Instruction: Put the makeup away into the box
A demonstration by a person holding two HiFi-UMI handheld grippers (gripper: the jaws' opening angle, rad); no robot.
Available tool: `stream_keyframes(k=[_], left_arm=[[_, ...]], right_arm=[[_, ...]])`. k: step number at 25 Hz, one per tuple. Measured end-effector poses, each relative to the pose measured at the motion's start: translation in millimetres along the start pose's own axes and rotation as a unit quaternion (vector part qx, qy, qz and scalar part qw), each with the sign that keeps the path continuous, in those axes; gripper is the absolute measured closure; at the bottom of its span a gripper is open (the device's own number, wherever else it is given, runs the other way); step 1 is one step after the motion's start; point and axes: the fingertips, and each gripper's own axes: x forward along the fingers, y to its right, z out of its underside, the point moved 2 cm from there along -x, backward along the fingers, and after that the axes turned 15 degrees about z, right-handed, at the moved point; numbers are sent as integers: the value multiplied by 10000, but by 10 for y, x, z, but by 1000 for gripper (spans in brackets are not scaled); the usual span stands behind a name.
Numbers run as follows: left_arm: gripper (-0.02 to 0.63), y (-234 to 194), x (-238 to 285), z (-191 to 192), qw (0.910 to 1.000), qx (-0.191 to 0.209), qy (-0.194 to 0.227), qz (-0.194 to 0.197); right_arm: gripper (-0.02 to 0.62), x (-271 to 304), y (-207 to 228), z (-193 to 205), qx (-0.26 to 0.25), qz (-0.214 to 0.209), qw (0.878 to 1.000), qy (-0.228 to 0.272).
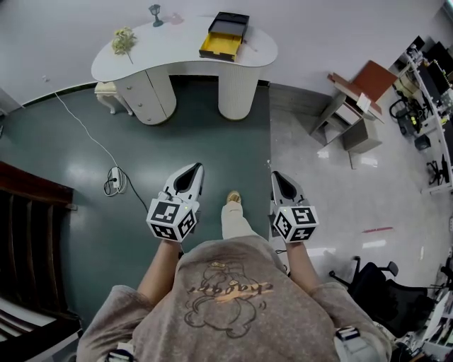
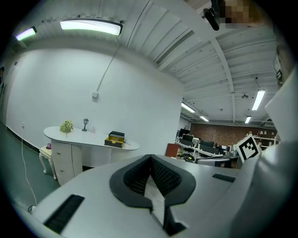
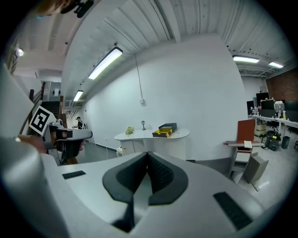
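Far ahead stands a white curved vanity table (image 1: 177, 53), also visible as the table (image 2: 79, 138) and the table (image 3: 139, 135) in the gripper views. On it lies an open black box with a yellow lining (image 1: 225, 35), seen as the box (image 2: 115, 139) from the left and the box (image 3: 165, 130) from the right. Any makeup is too small to make out. My left gripper (image 1: 192, 168) and right gripper (image 1: 277, 176) are held side by side at waist height, well short of the table. Both are shut and empty, as the left gripper (image 2: 150, 157) and right gripper (image 3: 148, 153) views show.
A flower bunch (image 1: 124, 40) and a small lamp (image 1: 155, 13) stand on the table's left end. A stool (image 1: 106, 92) sits beside the drawers. A power strip and cable (image 1: 115, 177) lie on the green floor. A brown-topped desk (image 1: 357, 102) and office chair (image 1: 375, 279) are at the right.
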Motion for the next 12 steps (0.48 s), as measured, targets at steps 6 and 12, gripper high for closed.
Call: stream_keyframes(k=[6, 12], left_arm=[[584, -332, 321, -144, 10000, -28, 3, 18], [584, -684, 748, -286, 9999, -74, -95, 25]], right_arm=[[592, 453, 14, -207, 5, -33, 10000, 25], [592, 933, 79, -356, 109, -107, 9999, -44]])
